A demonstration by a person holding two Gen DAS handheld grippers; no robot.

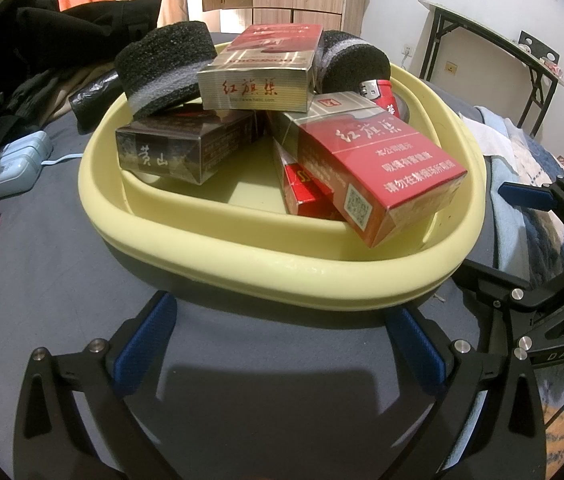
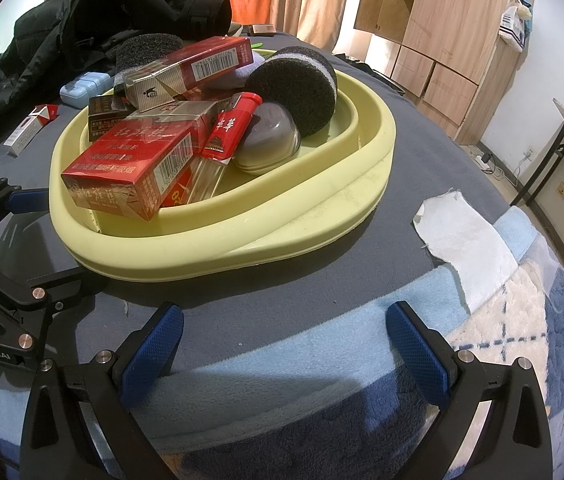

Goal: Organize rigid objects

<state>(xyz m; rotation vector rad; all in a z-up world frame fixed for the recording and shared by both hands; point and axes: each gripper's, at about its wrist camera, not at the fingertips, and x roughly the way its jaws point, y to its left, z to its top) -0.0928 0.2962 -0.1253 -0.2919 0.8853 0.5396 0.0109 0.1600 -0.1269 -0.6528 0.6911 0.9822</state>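
Cigarette packs (image 1: 378, 168) piled with sponges (image 1: 165, 72) in our yellow basin (image 1: 241, 256) on the bed (image 1: 41, 240), our left gripper (image 1: 282, 340) and right gripper (image 2: 282, 344) spread wide, grasping nothing.

The left gripper (image 1: 279, 336) is a black frame with ribbed blue pads on its two fingers (image 1: 143, 340), silver round-head screws at the joints and triangular cut-outs in the arms. The right gripper (image 2: 282, 344) has the same build, with textured blue pads (image 2: 153, 350). White lettering marks both black bodies.

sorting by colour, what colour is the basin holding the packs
Pale yellow basin, clearest in the right wrist view.
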